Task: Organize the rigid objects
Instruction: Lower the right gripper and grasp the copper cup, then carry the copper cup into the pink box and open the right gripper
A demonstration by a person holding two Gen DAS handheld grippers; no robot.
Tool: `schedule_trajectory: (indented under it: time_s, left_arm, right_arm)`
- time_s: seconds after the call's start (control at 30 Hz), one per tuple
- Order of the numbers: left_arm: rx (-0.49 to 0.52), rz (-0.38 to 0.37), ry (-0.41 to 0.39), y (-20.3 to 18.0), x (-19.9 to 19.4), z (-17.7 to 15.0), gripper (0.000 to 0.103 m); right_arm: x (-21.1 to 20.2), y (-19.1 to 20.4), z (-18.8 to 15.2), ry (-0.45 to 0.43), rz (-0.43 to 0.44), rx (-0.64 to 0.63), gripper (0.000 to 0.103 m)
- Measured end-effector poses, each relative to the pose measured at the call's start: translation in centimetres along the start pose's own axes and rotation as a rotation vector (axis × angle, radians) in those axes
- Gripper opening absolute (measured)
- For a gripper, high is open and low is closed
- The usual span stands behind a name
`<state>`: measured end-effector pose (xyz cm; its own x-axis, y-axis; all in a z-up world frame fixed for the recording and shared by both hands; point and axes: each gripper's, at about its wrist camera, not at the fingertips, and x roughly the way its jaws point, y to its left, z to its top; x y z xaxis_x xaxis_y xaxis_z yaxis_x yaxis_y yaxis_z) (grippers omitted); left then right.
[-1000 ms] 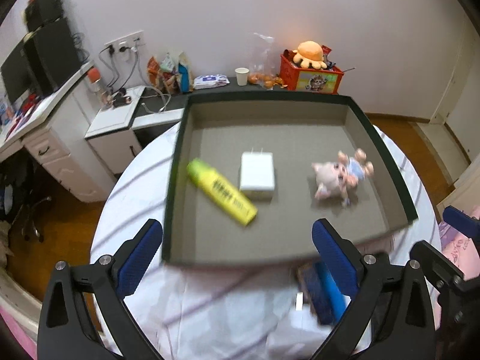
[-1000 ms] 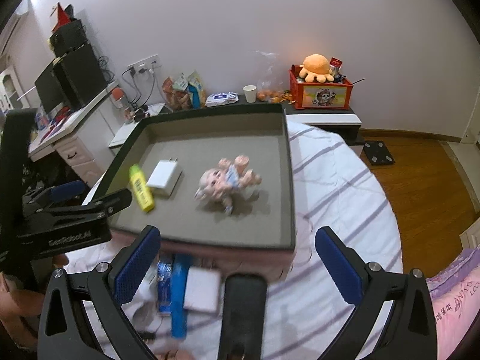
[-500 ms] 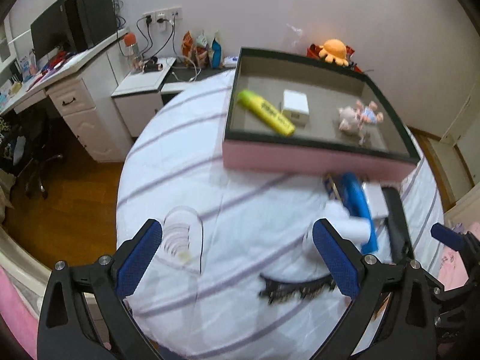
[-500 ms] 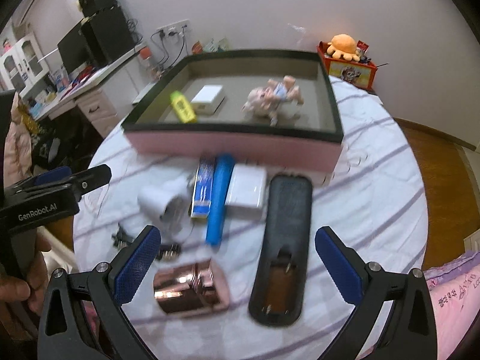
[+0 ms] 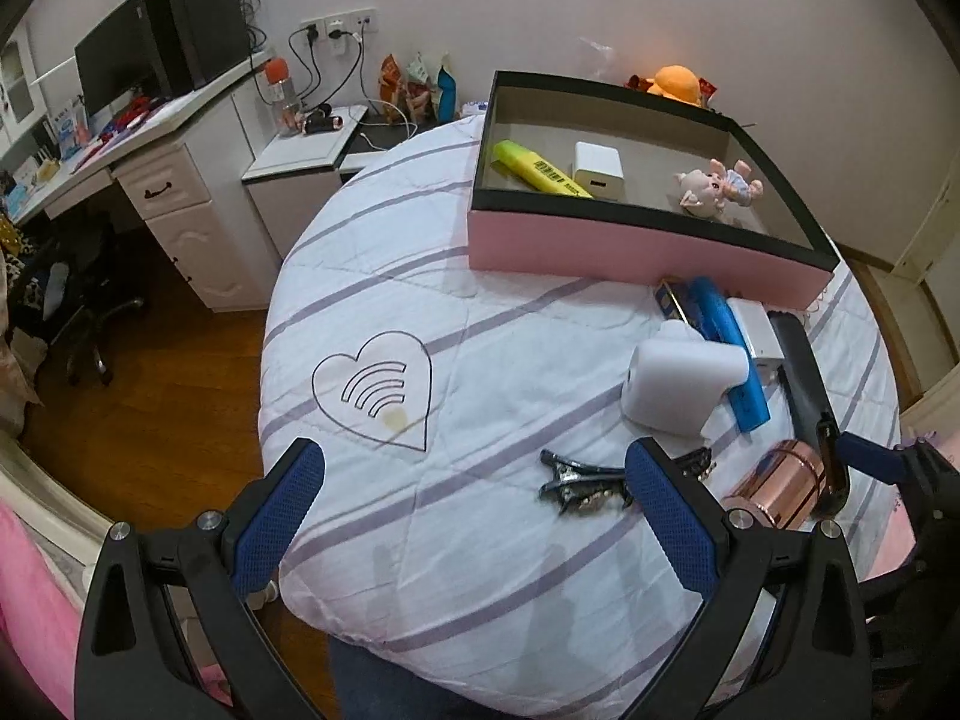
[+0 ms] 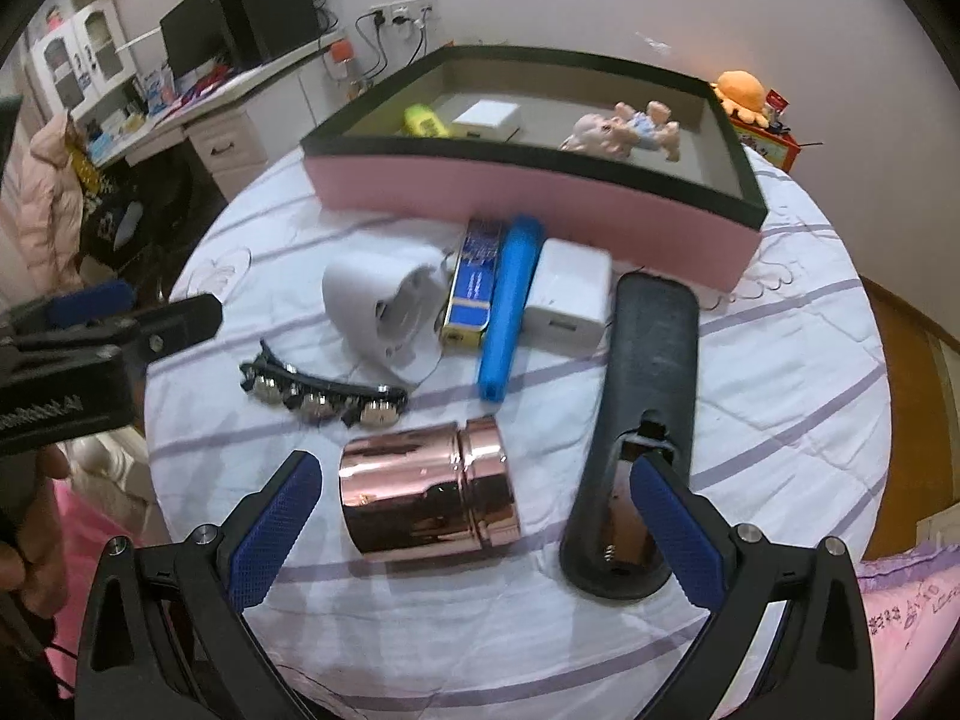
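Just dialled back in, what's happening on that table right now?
A person holds a claw in each hand over the round striped table; both are open and empty. The right claw hovers over the shiny copper-coloured canister lying on its side. The left claw hangs near the black hair clip. The pink shallow box already holds a yellow highlighter, a white charger block and a small pig figurine.
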<state>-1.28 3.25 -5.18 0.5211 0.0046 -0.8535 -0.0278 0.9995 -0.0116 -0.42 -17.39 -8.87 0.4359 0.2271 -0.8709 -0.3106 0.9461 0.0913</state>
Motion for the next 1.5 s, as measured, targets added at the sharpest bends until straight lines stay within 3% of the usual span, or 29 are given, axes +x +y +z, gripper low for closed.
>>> schedule_trajectory:
  time_s: [0.2,0.33,0.37,0.8,1.2,1.5]
  left_arm:
    - [-0.002,-0.007,0.007,0.2,0.0,-0.2,0.102]
    - [-0.003,-0.009,0.008,0.2,0.1,-0.2,0.102]
    - [-0.005,-0.011,0.009,0.2,0.1,-0.2,0.102]
    - [0.008,-0.015,0.020,-0.3,0.6,-0.1,0.102]
    - [0.012,-0.018,0.018,-0.4,0.8,0.2,0.102]
    - [0.014,-0.020,-0.056,-0.5,-0.4,4.1,0.102]
  right_arm:
    - [1.0,0.5,-0.5,0.005,-0.016,-0.047,0.094]
    - [0.8,0.5,-0.3,0.000,-0.026,-0.057,0.069]
    - [0.7,0.5,-0.2,0.004,-0.019,-0.059,0.056]
    - [2.1,1.1,-0.9,0.063,0.005,-0.080,0.055]
    - [0.7,0.6,-0.7,0.007,0.074,-0.019,0.055]
    - [-3.1,0.2,3.8,-0.094,0.064,-0.028,0.055]
